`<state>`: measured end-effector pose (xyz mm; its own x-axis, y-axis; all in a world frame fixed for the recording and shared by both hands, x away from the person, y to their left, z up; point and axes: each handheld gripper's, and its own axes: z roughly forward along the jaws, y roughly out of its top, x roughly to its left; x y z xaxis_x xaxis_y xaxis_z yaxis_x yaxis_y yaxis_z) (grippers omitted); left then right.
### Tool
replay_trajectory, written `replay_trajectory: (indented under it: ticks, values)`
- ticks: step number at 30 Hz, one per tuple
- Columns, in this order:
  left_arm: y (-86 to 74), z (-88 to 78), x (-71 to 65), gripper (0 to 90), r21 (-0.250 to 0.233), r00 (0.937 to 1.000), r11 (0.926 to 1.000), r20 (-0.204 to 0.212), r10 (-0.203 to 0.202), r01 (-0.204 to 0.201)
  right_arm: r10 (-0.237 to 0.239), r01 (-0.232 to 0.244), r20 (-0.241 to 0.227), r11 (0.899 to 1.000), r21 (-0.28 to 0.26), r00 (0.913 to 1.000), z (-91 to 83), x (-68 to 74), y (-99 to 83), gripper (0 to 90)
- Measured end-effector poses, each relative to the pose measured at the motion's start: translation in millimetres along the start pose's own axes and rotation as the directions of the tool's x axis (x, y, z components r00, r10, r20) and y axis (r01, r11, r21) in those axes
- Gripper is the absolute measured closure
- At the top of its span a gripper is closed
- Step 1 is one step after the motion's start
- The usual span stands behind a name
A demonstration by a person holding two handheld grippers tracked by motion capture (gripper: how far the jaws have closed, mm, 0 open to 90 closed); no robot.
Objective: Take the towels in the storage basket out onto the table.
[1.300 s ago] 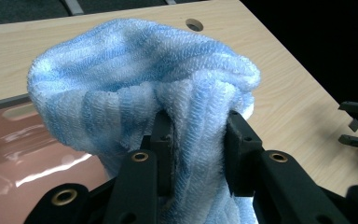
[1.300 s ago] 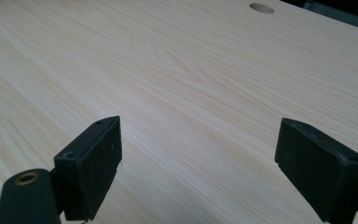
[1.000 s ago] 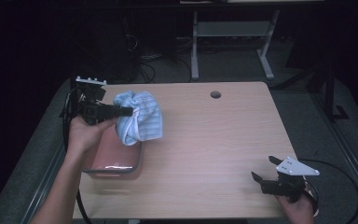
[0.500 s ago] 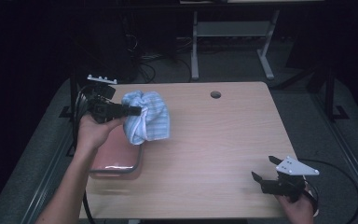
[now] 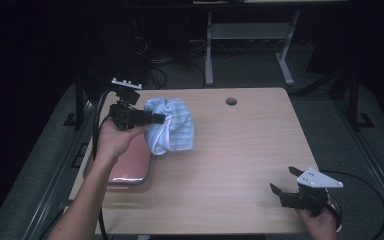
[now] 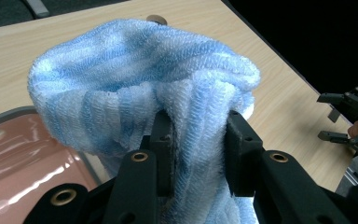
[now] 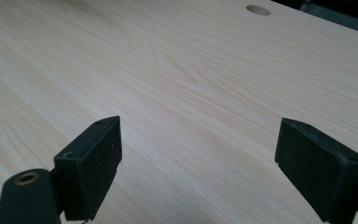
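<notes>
A bunched light-blue striped towel [image 5: 171, 125] hangs in the air over the left part of the table, with my left gripper [image 5: 156, 119] shut on it. In the left gripper view the two black jaws pinch a fold of the towel [image 6: 140, 79] between them, and my left gripper [image 6: 198, 140] is held above a pink tray [image 6: 23, 154]. The pink tray [image 5: 130, 165] with its metal rim lies under the left hand. My right gripper [image 5: 283, 181] rests near the table's front right corner, open, and in its own view my right gripper [image 7: 198, 154] has bare wood between its jaws.
The wooden table [image 5: 240, 150] has a round cable hole [image 5: 231, 101] near its far edge. A metal frame and cables stand on the dark floor behind the table. The other hand's gripper [image 6: 349, 119] appears at the right of the left gripper view.
My left gripper has lifted the towel and carried it up and slightly right, away from the tray. The right gripper has stayed put.
</notes>
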<state>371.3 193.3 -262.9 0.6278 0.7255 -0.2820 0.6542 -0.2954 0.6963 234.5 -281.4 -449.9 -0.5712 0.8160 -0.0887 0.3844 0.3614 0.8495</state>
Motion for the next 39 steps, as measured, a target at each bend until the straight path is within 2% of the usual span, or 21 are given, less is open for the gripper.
replay_trajectory:
  ticks: [7, 12, 19, 30, 39]
  values:
    - [1.2, 19.7, -9.3, 67.6, 0.032, 0.9997, 0.9993, 0.015, 0.017, -0.017, -0.002, 0.002, 0.002, 1.000, -0.002, 1.0000, -0.9, -0.4, 0.4, 14.2]
    - [2.5, 34.5, -15.8, 67.5, 0.045, 0.9996, 0.9989, 0.024, 0.013, -0.014, -0.003, 0.004, 0.006, 1.000, 0.000, 1.0000, -1.2, -0.2, 0.6, 14.2]
    - [3.1, 54.5, -23.2, 67.3, 0.087, 0.9988, 0.9955, 0.034, 0.035, -0.038, -0.011, 0.011, 0.004, 1.000, 0.001, 0.9999, -0.8, 1.6, 1.6, 14.2]
    - [3.9, 73.4, -31.0, 67.2, 0.089, 0.9982, 0.9955, 0.053, 0.027, -0.031, -0.015, 0.015, 0.002, 1.000, 0.000, 0.9999, 0.1, 3.7, 2.2, 14.2]
    - [2.9, 92.6, -36.8, 66.9, 0.120, 0.9975, 0.9920, 0.064, 0.031, -0.038, -0.014, 0.014, 0.000, 1.000, 0.002, 0.9999, 0.6, 3.0, 2.1, 14.2]
